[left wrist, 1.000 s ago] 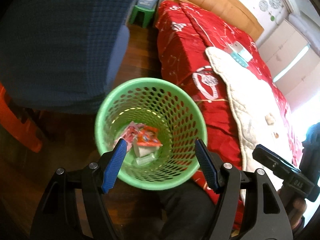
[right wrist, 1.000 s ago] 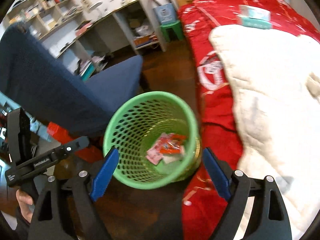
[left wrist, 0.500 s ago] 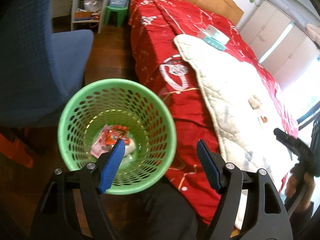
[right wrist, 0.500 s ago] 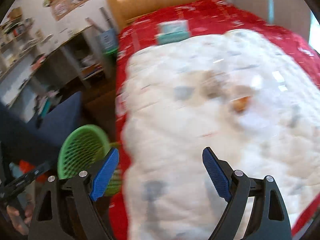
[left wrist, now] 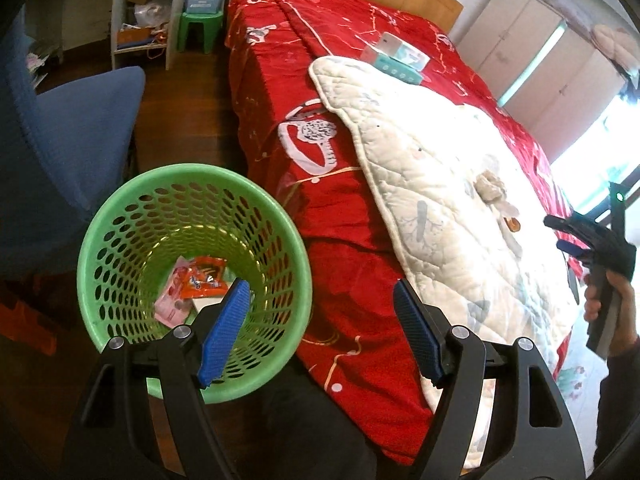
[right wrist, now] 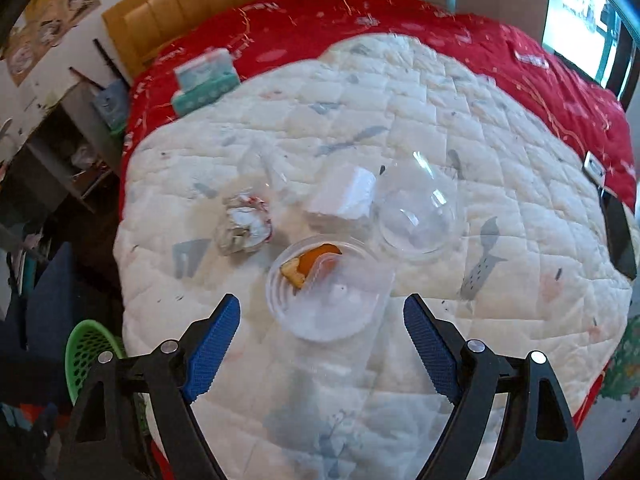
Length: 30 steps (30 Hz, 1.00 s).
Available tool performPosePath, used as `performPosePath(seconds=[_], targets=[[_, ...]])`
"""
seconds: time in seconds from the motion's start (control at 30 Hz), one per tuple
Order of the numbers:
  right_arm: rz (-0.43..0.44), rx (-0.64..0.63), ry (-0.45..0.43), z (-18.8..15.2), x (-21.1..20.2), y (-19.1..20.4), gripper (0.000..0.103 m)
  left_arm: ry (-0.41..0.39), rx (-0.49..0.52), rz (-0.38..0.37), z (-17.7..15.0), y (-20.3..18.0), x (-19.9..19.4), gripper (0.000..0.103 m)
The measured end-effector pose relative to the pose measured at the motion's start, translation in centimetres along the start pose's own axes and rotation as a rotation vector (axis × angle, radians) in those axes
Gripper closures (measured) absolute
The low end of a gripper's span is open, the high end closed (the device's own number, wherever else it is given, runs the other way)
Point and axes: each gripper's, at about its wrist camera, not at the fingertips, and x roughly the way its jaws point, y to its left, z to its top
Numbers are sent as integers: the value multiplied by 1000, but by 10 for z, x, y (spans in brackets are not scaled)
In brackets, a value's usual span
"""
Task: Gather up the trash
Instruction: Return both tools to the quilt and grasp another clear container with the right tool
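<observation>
On the white quilt of the bed we count two clear plastic cups: one cup lying with an orange peel inside, one domed lid beside it, plus one crumpled wrapper. Our right claw has just been closing, its jaws apart and nothing held. Our left claw stands apart over one green basket holding wrappers whose printing we cannot read.

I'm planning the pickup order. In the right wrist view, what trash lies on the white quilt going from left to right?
Crumpled wrapper → clear cup with orange peel inside → clear plastic dome lid. The white piece behind them overlaps the cup and the lid, so it is left out.
</observation>
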Motion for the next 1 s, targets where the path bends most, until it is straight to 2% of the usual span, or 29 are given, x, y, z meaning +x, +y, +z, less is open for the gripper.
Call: performPosePath(seconds=[0.23,0.43,0.53,0.73,1.0], targets=[[-74,11,79,8,31,-3,28,5,18,-19,7,-12,9,30],[-81,16,110,8,42,-7,40,4,57,-38,14,-33,16,30],[-82,9,114,8,44,-7,42,1,88,-46,18,-48,20,30],[-53,9,104,3,35,-13,45,-1,172,-68,29,-88,35,30],[33,22,52,-16,4,-33,46,-9,301,-125,44,-150,56,30]])
